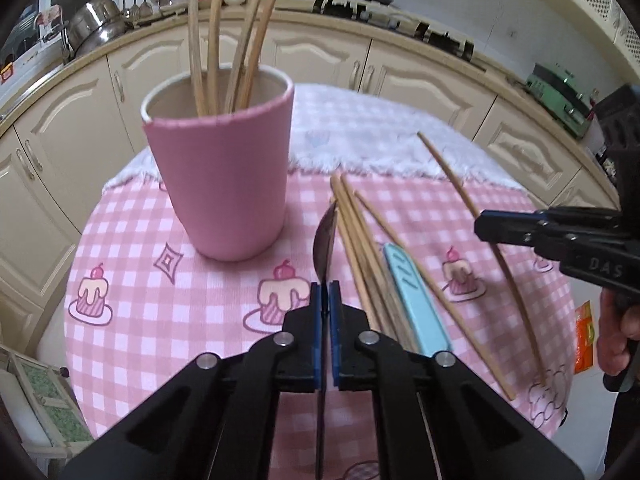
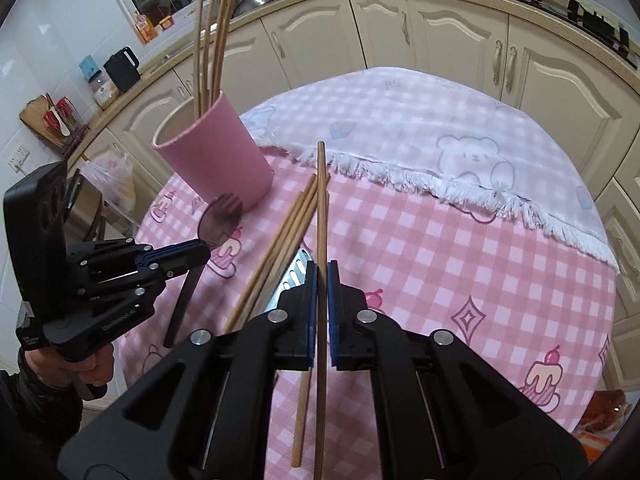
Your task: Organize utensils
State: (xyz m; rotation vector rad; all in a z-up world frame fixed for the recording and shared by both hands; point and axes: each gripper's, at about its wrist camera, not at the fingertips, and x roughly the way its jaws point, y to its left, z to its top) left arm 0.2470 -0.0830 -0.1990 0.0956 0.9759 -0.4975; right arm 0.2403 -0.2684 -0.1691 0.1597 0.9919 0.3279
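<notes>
In the left wrist view my left gripper [image 1: 325, 288] is shut on a dark spork [image 1: 326, 240], seen edge-on with its head pointing away. Just beyond it a pink cup [image 1: 218, 184] stands holding several chopsticks [image 1: 208, 40]. Loose chopsticks [image 1: 360, 248] and a blue-handled utensil [image 1: 416, 300] lie on the pink checked tablecloth [image 1: 160, 320]. In the right wrist view my right gripper [image 2: 322, 270] is shut on one chopstick [image 2: 321, 200], held above the loose chopsticks [image 2: 288, 236]. The left gripper [image 2: 205, 250] with the spork [image 2: 222, 216] is near the pink cup [image 2: 216, 156].
A white fringed cloth [image 2: 400, 120] covers the far half of the round table. Cream kitchen cabinets [image 2: 440, 32] and a counter curve behind it. A plastic bag [image 2: 112, 184] sits beyond the table's left edge. A hand [image 1: 616, 336] holds the right gripper [image 1: 482, 226].
</notes>
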